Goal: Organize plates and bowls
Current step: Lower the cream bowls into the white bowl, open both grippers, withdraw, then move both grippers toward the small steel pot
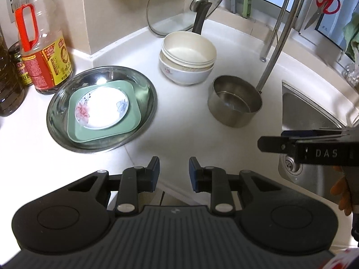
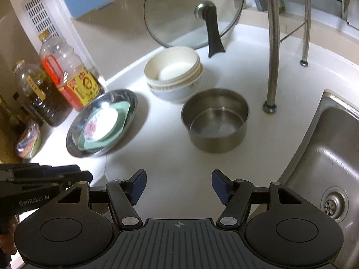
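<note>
Between my right gripper [image 2: 179, 185] jaws, spread wide and empty, and my left gripper [image 1: 174, 170], narrowly parted and empty too, lies bare white counter [image 2: 161, 148]. Centre frame, the lone round steel bowl [image 2: 215, 120] looks unsorted; stacked cream ceramic bowls [image 2: 174, 76] and floral plate on green square plate in a steel basin [image 1: 102, 107] seem done. Sink edge [image 2: 314, 121] crowds the right.

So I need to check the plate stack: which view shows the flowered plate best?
The left wrist view: the flowered plate faces the camera, nearly round, on the green square plate. The right wrist view shows it slanted and blurred.
</note>
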{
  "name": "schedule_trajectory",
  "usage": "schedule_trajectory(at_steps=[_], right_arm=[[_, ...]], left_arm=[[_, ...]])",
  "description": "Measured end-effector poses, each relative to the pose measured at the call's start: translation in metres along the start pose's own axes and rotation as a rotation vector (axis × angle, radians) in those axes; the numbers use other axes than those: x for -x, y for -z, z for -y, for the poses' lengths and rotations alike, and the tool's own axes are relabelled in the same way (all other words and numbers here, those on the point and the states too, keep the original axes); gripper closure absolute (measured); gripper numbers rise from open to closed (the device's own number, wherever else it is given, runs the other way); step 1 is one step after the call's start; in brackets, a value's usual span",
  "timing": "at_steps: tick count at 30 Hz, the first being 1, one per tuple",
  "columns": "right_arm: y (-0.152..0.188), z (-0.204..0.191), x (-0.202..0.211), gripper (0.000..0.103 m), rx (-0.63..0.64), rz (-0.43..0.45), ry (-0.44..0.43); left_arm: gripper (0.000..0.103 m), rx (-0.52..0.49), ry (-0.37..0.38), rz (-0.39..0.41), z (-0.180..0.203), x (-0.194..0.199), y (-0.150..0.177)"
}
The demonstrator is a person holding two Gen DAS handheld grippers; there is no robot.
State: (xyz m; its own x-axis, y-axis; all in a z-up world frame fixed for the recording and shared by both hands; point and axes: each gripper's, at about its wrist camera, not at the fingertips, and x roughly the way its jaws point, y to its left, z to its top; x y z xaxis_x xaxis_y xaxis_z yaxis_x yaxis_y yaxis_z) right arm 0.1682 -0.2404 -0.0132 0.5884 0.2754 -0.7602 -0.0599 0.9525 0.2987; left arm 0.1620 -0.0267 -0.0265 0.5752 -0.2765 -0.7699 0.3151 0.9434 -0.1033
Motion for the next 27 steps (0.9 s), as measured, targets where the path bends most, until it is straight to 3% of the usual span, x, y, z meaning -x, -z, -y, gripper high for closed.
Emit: schedule_trajectory(at_steps=[27], right_arm=[[0.012,0.010,-0.002,0.038,0.004,-0.032,0.031]], left_arm=[[0.079,-0.018,-0.010,-0.023,0.009,-0.009,0.008]])
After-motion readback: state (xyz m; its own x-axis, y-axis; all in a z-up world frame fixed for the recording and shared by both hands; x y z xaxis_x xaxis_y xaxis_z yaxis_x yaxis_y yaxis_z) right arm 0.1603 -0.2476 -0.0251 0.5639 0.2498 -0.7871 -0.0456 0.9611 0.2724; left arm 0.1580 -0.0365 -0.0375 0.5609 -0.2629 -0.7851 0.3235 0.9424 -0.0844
